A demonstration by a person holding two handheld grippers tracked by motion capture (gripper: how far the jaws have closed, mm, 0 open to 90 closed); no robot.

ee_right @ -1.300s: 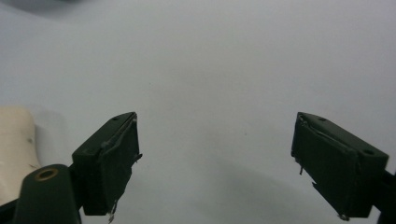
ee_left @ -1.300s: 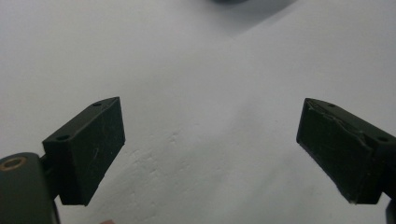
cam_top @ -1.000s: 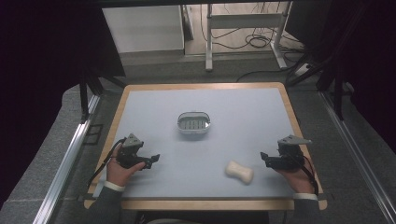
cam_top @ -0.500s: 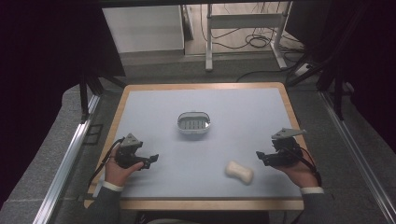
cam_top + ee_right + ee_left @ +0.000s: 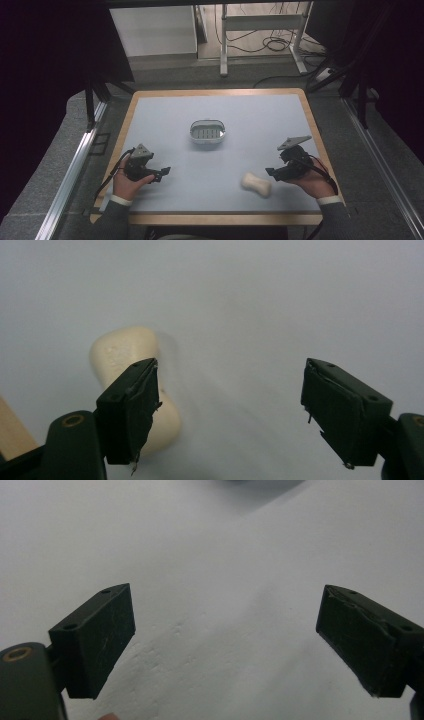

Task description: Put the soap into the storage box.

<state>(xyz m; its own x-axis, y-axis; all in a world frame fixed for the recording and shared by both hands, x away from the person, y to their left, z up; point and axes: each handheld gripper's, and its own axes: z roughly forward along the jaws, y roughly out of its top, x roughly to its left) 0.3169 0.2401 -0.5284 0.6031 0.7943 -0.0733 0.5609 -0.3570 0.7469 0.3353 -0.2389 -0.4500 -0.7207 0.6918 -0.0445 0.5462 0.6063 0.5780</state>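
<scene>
The right gripper (image 5: 272, 173) has been sliding leftward toward the cream soap bar (image 5: 256, 184) since a second ago, while the left gripper (image 5: 161, 173) is staying put.

One soap bar, one oval metal dish (image 5: 207, 131) and two grippers are sitting on the one bench (image 5: 165, 112); the bar is lying near the front edge, just beside the right gripper, and the dish is standing mid-bench, well apart from both. The right gripper view is showing the bar (image 5: 118, 351) partly behind one of its released, empty jaws; the left gripper view is showing its jaws spread wide over bare surface.
</scene>
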